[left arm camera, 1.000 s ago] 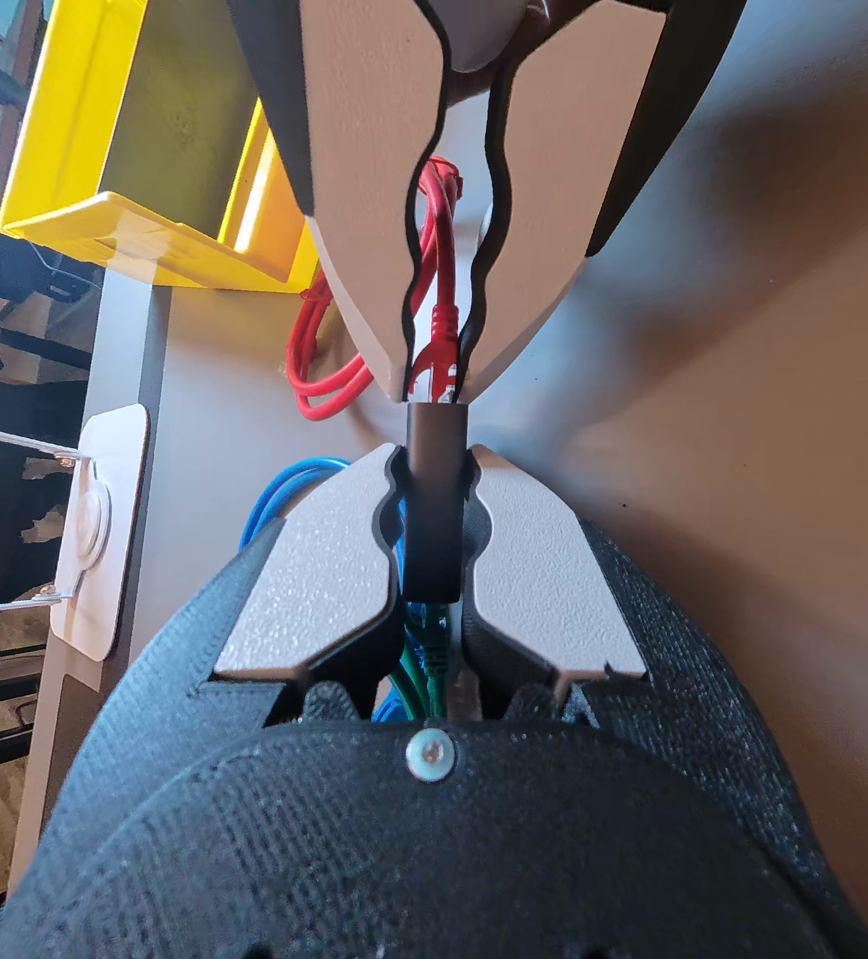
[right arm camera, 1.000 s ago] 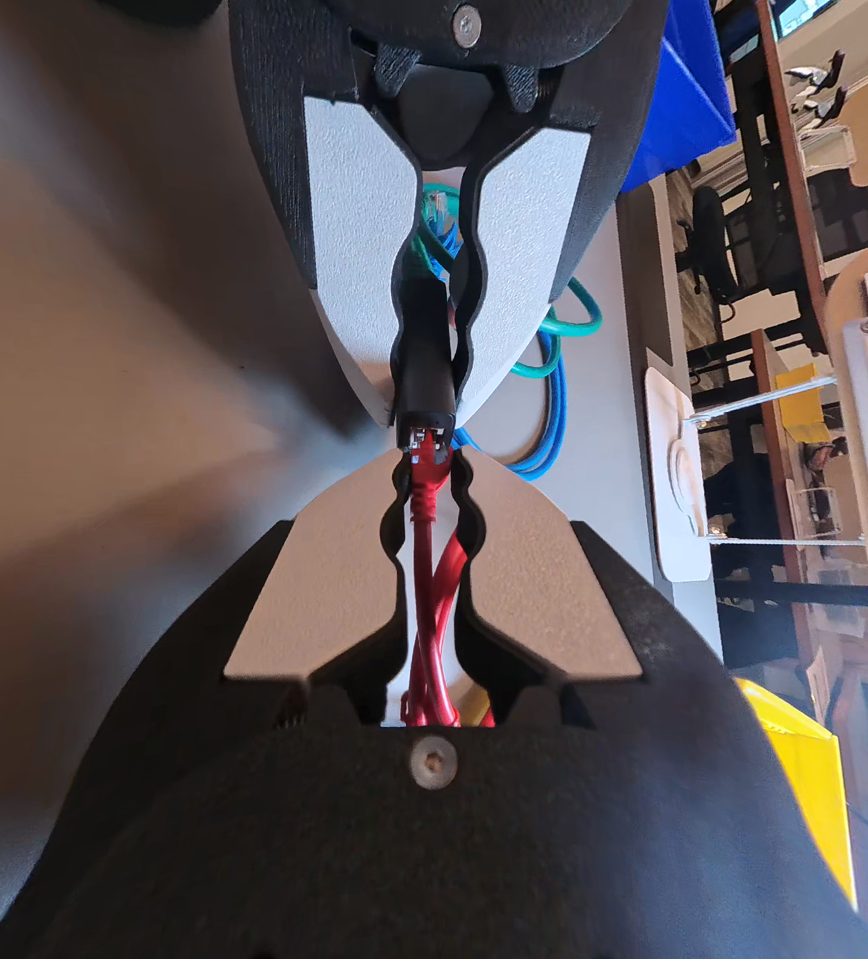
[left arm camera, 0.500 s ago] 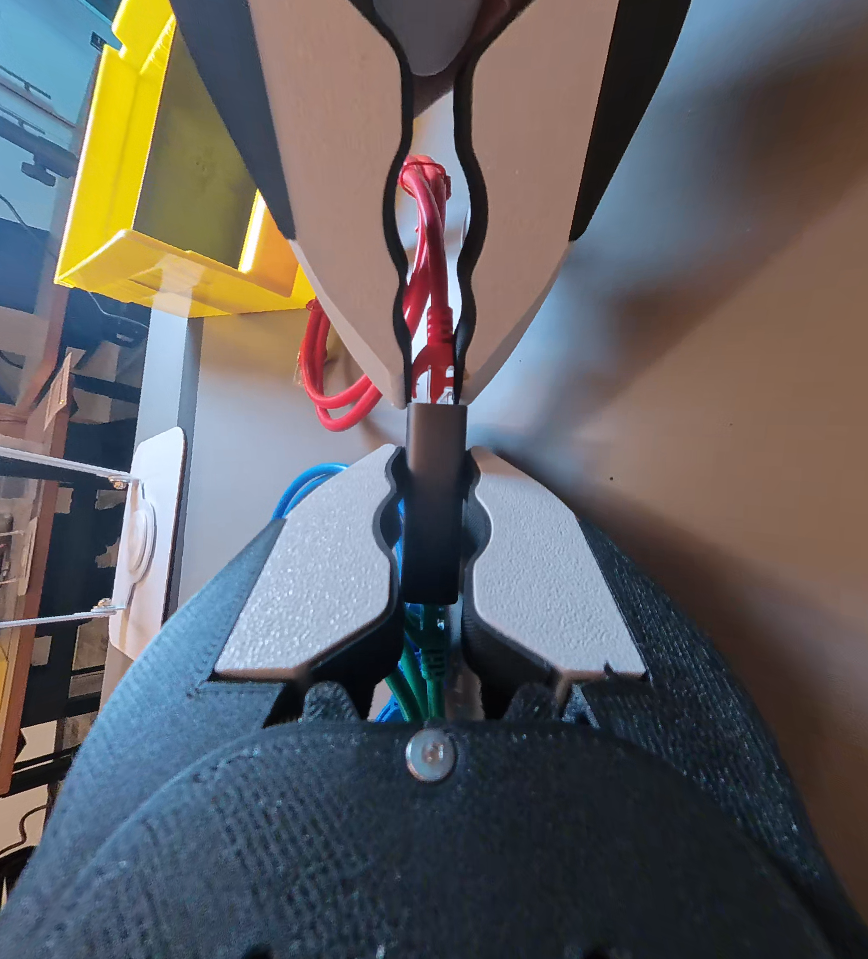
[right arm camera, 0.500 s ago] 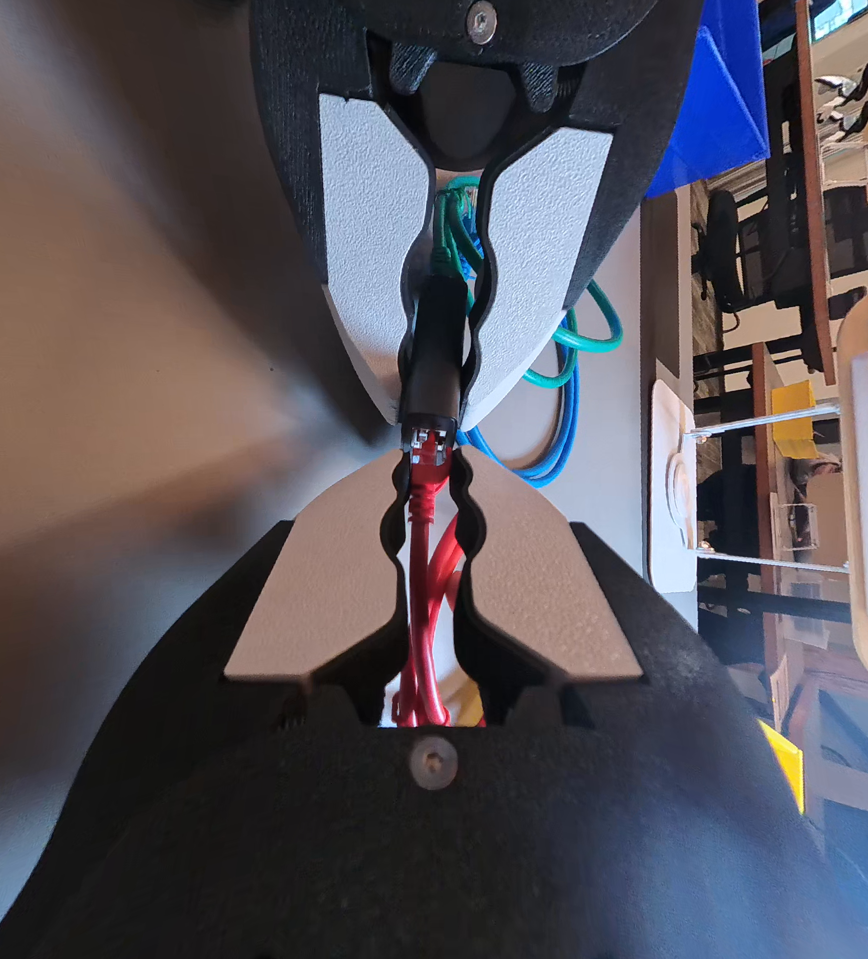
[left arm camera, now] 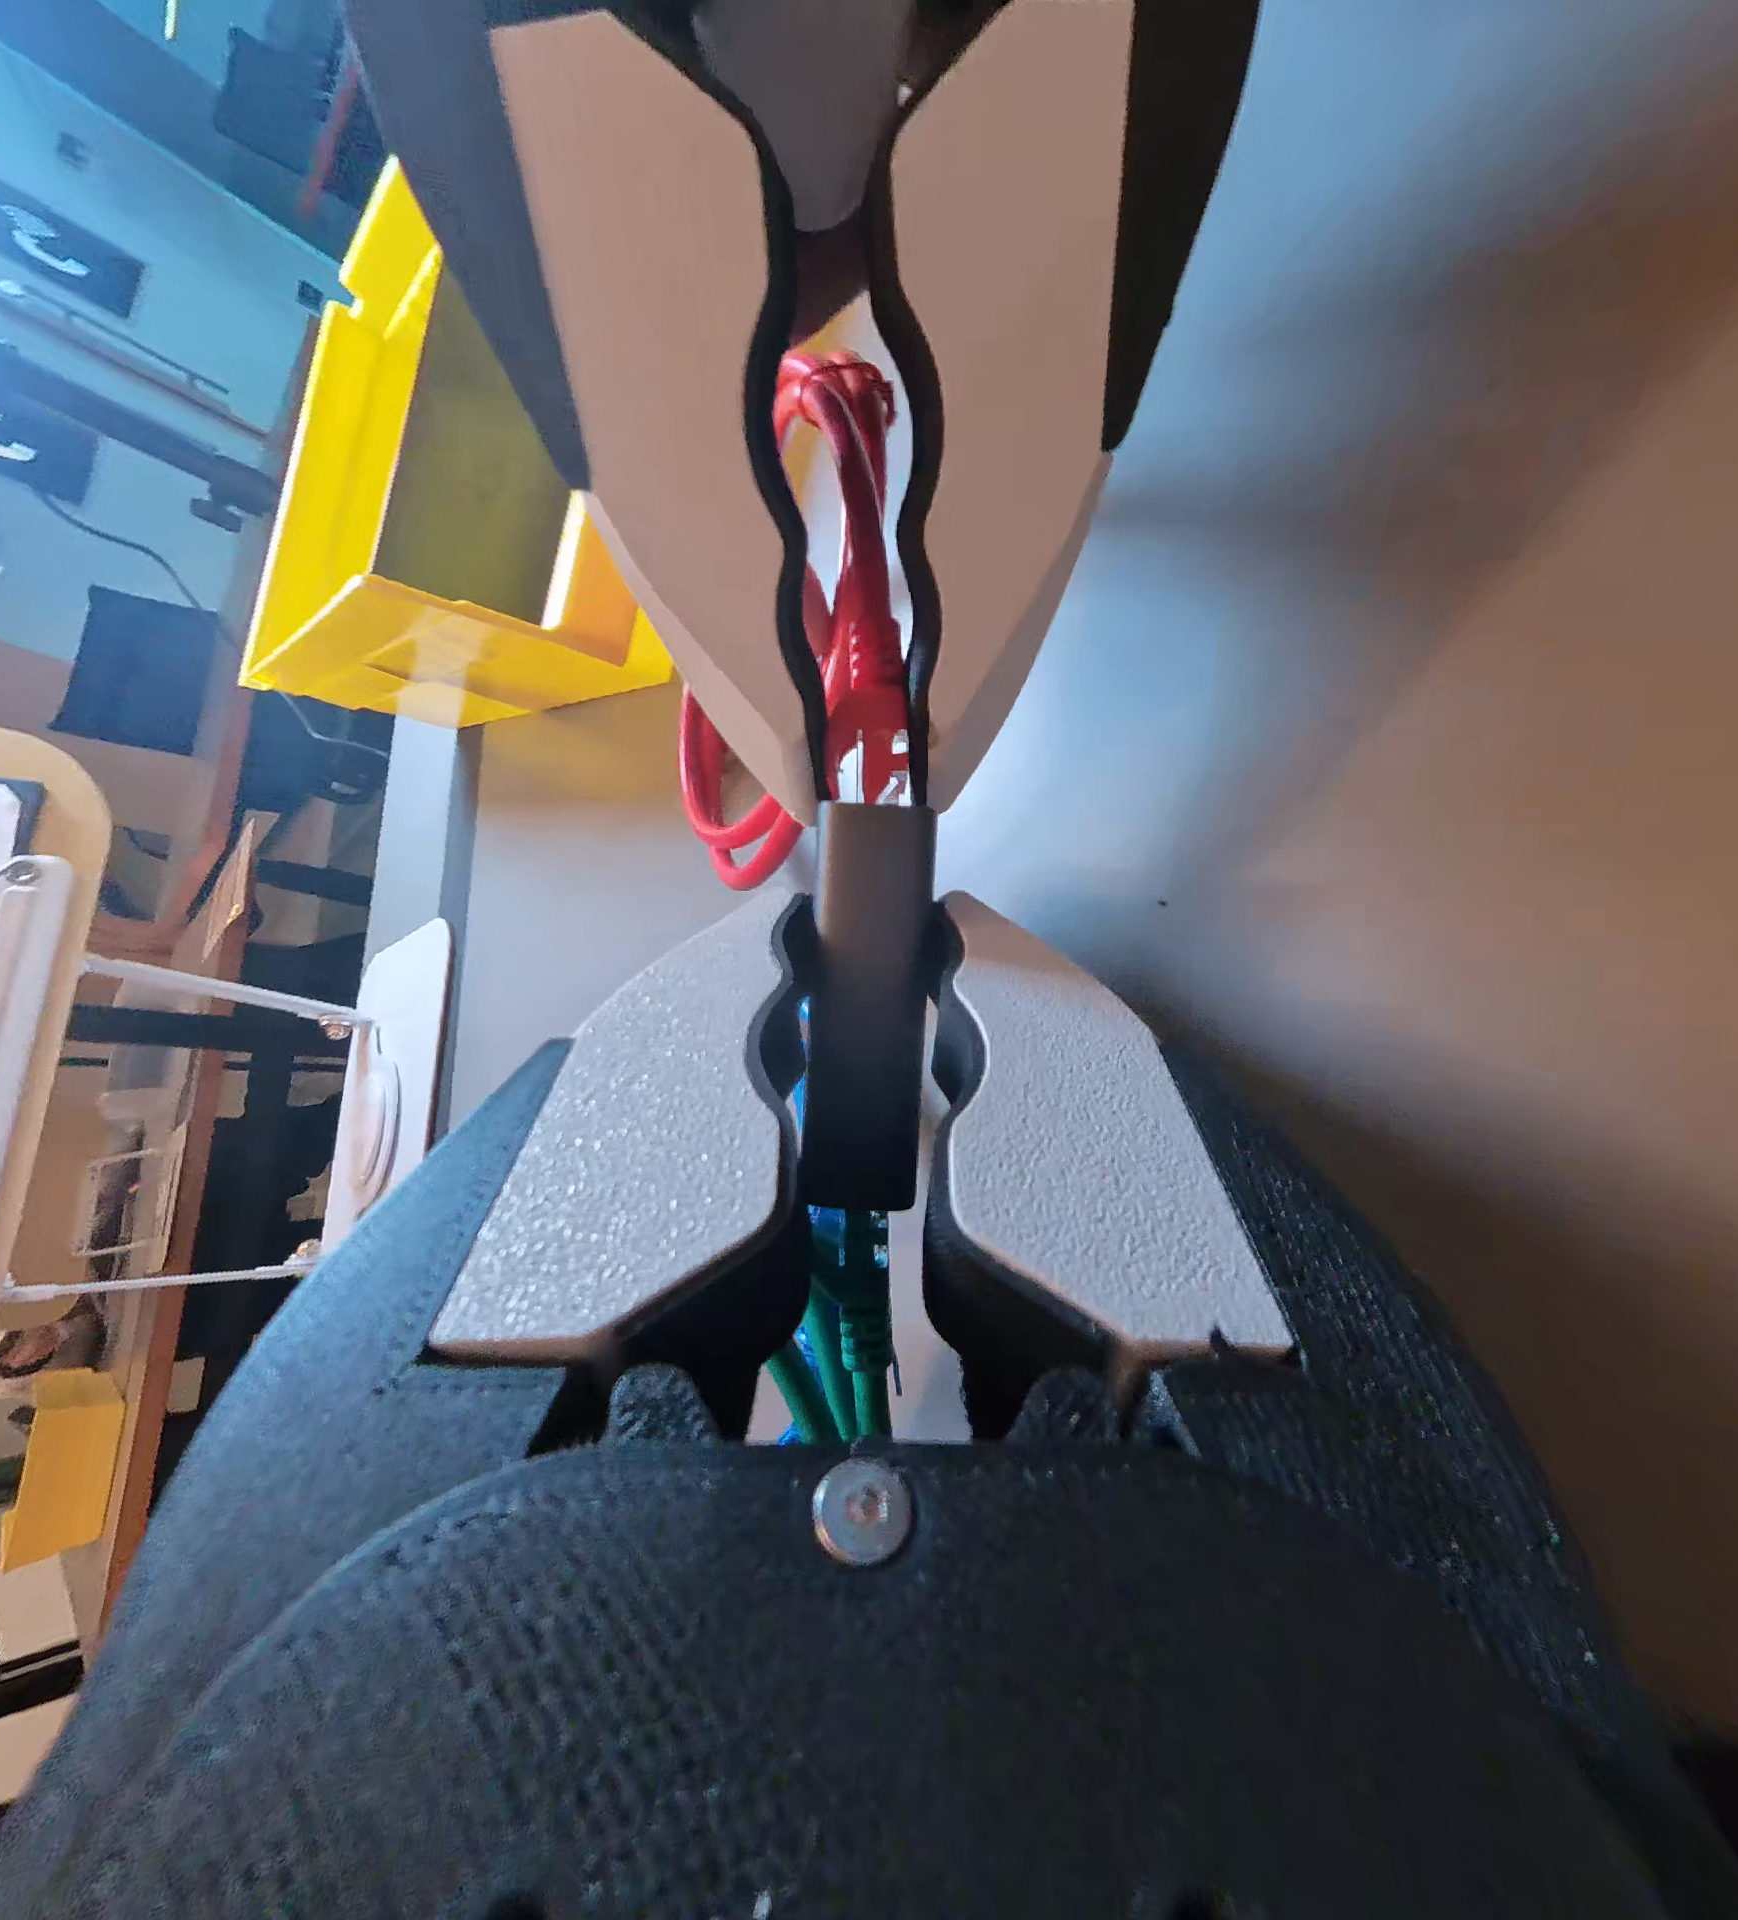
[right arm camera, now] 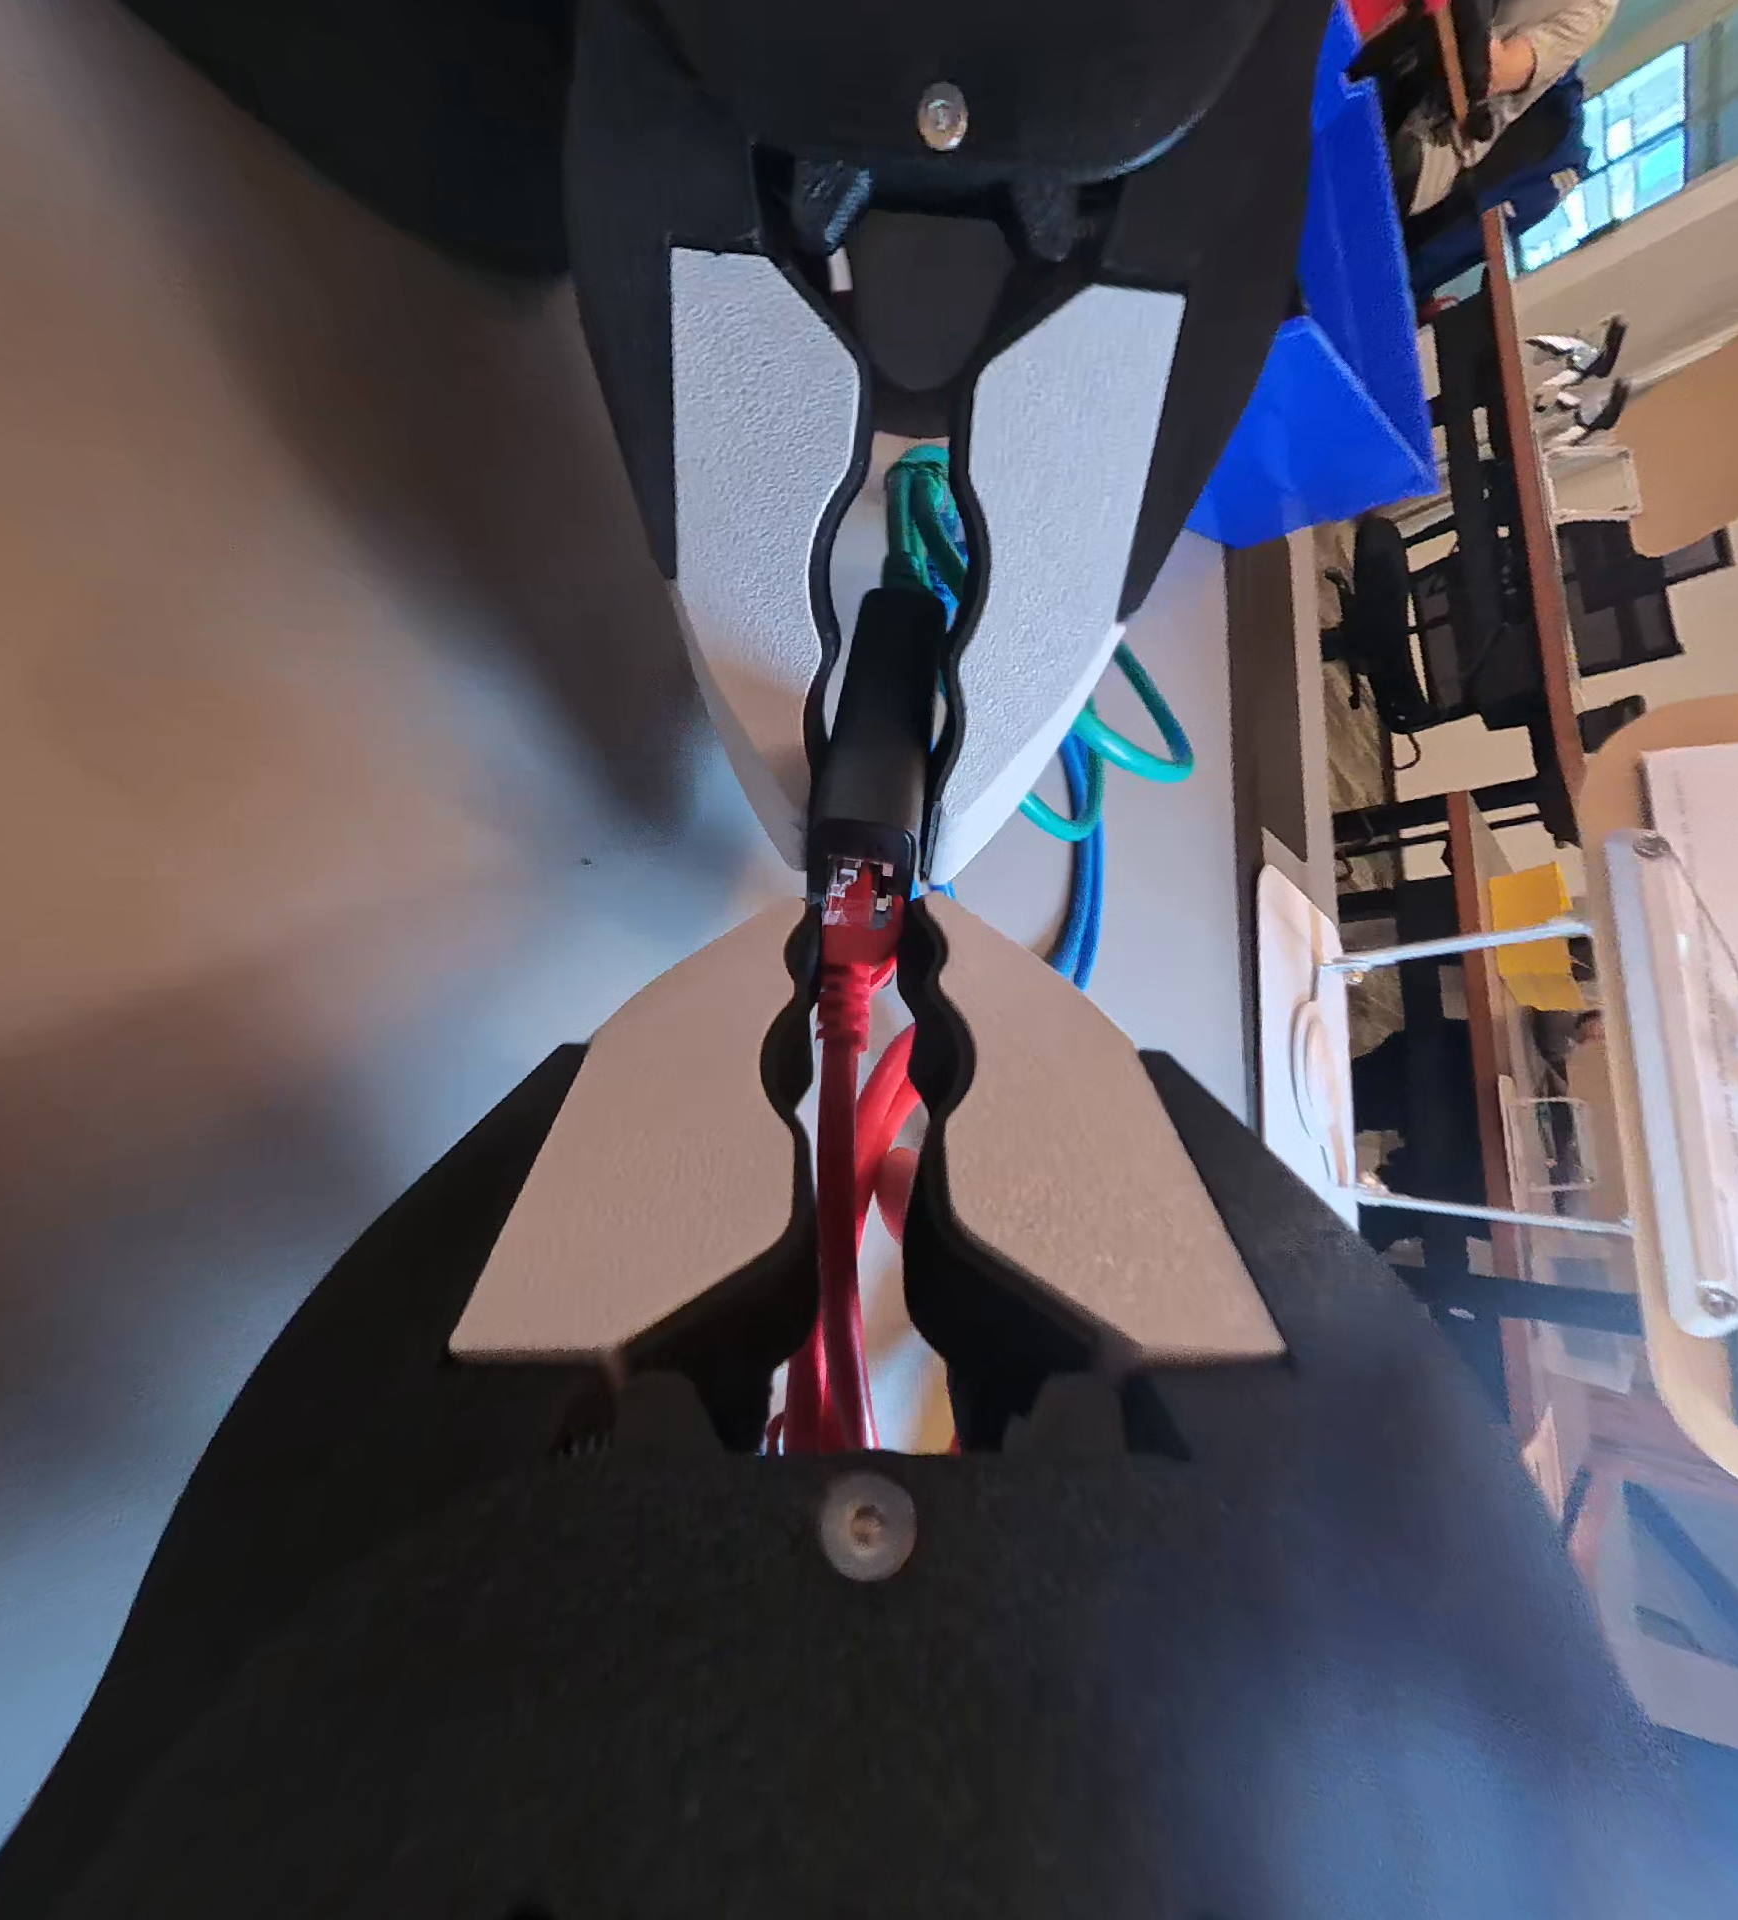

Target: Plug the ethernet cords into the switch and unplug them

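My left gripper [left arm camera: 870, 920] is shut on a small black switch [left arm camera: 865, 1039] and holds it above the grey table. Green cords [left arm camera: 860, 1330] run from the switch's near end back between my fingers. My right gripper [right arm camera: 849, 925] faces it tip to tip and is shut on the plug of a red ethernet cord [right arm camera: 849, 977]. The plug's clear tip sits in the end port of the switch [right arm camera: 880, 707]. How deep it sits is hidden. The right gripper [left arm camera: 870, 800] and the red cord [left arm camera: 870, 665] also show in the left wrist view.
A yellow bin [left arm camera: 429, 520] stands on the grey table [left arm camera: 574, 894] beyond the red cord's coil. Green cord loops [right arm camera: 1125, 748], blue cord loops [right arm camera: 1083, 883] and a blue bin [right arm camera: 1343, 416] lie behind the left gripper. A white stand base [right arm camera: 1301, 1039] sits at the table edge. My two grippers' fingertips are within a few centimetres of each other.
Both grippers have moved together, so the background has shifted in both views. The red plug stays at the switch's end port, and both grips are unchanged.
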